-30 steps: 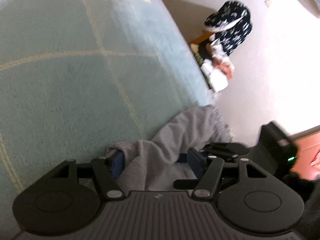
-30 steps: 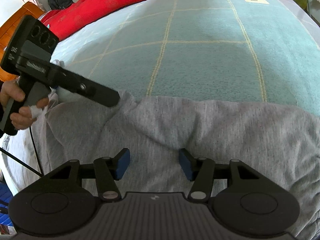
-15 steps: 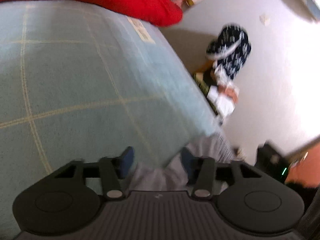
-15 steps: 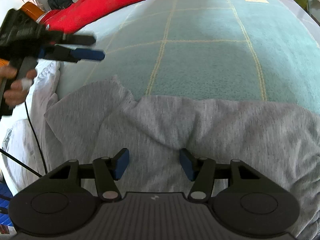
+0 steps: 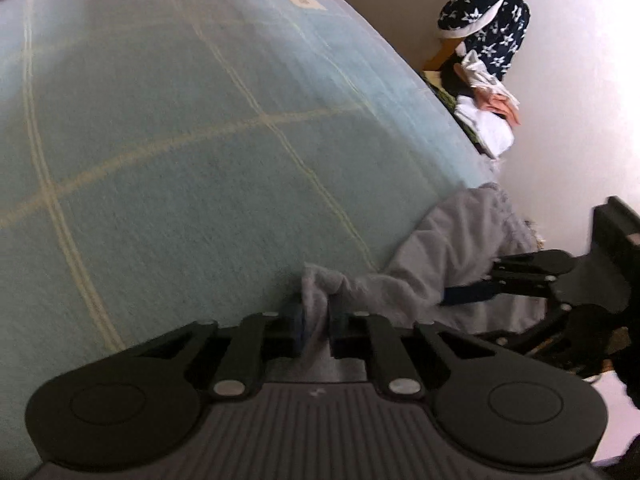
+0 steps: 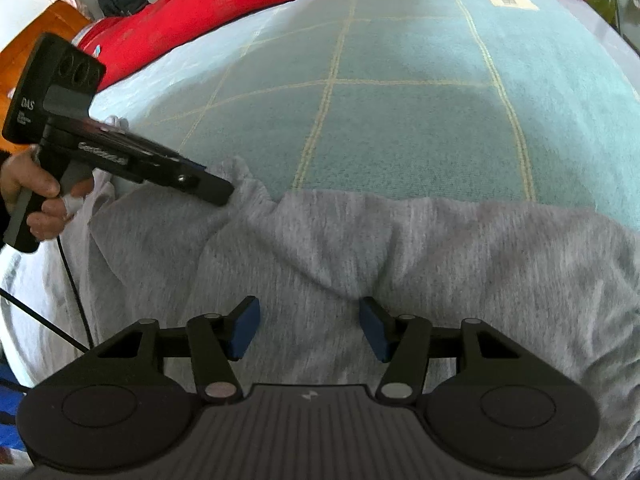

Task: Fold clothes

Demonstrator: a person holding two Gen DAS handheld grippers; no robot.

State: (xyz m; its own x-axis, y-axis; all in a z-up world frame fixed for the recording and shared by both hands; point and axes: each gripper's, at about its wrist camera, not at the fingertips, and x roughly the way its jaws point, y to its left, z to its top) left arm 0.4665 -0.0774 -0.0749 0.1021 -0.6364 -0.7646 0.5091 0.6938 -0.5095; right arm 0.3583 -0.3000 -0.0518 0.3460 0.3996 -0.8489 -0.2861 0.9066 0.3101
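A grey garment (image 6: 400,248) lies crumpled along the near edge of a teal bed cover (image 6: 400,120). In the left wrist view my left gripper (image 5: 316,320) is shut on a bunched edge of the grey garment (image 5: 452,248). The right wrist view shows the left gripper (image 6: 224,196) at the garment's far left corner, held by a hand (image 6: 36,196). My right gripper (image 6: 309,328) hovers over the garment's middle. Its jaws are closing, with cloth under and between the blue pads but not pinched. The right gripper (image 5: 468,292) also shows at the right of the left wrist view.
A red blanket (image 6: 320,0) lies along the far side of the bed. White cloth (image 6: 24,280) hangs at the left edge. On the floor beside the bed sits a pile of clothes with a star-patterned piece (image 5: 484,20). Wooden furniture (image 6: 40,28) stands at far left.
The left gripper's jaws went from wide open to shut on the garment's edge. In the right wrist view it lifted off the cloth, then came back down onto the corner.
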